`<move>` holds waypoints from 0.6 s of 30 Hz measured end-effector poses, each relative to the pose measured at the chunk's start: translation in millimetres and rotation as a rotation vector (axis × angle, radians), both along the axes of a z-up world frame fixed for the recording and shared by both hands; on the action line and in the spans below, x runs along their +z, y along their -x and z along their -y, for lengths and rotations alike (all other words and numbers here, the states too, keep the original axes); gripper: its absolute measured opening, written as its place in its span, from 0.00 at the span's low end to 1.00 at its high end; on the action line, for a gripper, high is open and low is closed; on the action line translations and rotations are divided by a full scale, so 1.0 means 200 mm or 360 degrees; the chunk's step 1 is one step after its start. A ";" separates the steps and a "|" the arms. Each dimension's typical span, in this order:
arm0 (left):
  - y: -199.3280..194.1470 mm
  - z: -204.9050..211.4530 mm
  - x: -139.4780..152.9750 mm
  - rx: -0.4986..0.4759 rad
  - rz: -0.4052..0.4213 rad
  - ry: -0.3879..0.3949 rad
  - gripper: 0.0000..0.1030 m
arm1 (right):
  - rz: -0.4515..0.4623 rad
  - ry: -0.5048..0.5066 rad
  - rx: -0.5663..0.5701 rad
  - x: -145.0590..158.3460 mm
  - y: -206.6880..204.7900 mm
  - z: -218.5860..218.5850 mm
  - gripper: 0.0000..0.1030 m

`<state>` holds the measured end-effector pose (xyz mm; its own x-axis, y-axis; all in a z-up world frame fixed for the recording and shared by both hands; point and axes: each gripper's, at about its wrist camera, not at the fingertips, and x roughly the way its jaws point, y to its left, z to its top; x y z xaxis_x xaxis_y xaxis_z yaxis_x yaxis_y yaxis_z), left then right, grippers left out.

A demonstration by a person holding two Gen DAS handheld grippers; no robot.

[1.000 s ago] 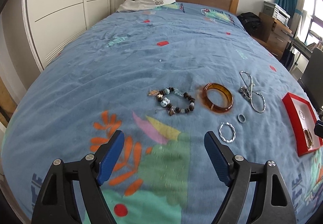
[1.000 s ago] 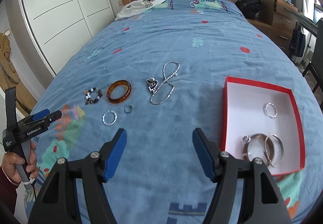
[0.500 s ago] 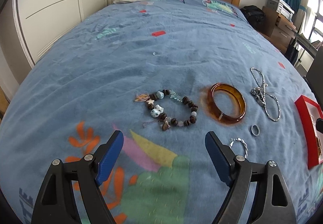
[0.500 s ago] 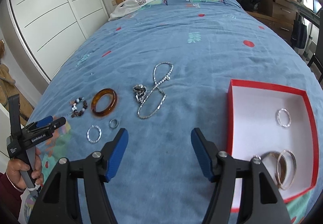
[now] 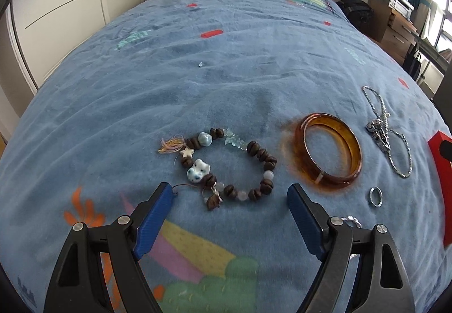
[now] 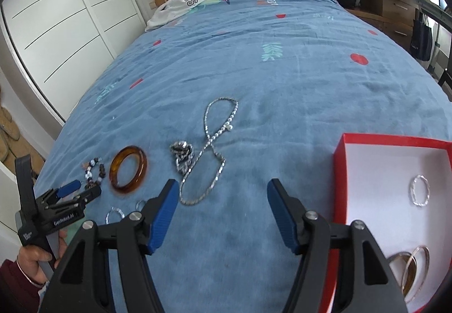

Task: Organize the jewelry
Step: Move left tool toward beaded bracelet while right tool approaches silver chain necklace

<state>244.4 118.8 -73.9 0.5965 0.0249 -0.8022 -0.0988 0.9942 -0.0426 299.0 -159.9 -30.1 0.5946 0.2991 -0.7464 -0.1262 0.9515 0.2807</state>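
In the left wrist view a twisted silver hoop (image 5: 351, 220) shows only as a sliver behind the right arm of the left tongs (image 5: 230, 201). Far right of them, the red box (image 5: 440, 172) is cut by the frame edge. In the right wrist view, the right tongs (image 6: 223, 194) partly hide two rings (image 6: 128, 208), and the bangles (image 6: 409, 270) in the box are blurred and partly covered.

Left tool (image 5: 230, 197) now closer above beaded bracelet (image 5: 226, 167), right tool (image 6: 223, 194) nearer silver necklace (image 6: 210, 149).
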 end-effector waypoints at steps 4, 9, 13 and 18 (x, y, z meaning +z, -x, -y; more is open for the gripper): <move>-0.03 -0.01 -0.02 0.0011 0.0002 -0.0007 0.80 | -0.0017 -0.0012 -0.0007 -0.03 -0.09 -0.01 0.61; -0.06 -0.04 -0.04 0.0022 0.0010 -0.0010 0.80 | -0.0051 -0.0015 -0.0021 -0.07 -0.20 -0.05 0.61; -0.07 -0.05 -0.05 0.0010 0.0015 -0.0018 0.79 | -0.0080 -0.0013 -0.0023 -0.11 -0.29 -0.08 0.59; -0.07 -0.06 -0.06 0.0009 0.0028 -0.0010 0.75 | -0.0126 -0.0040 0.0009 -0.15 -0.36 -0.13 0.39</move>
<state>258.8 131.3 -85.0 0.6101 0.0332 -0.7916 -0.1038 0.9939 -0.0383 370.2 -134.7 -59.5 0.5322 0.3213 -0.7833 -0.1081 0.9434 0.3135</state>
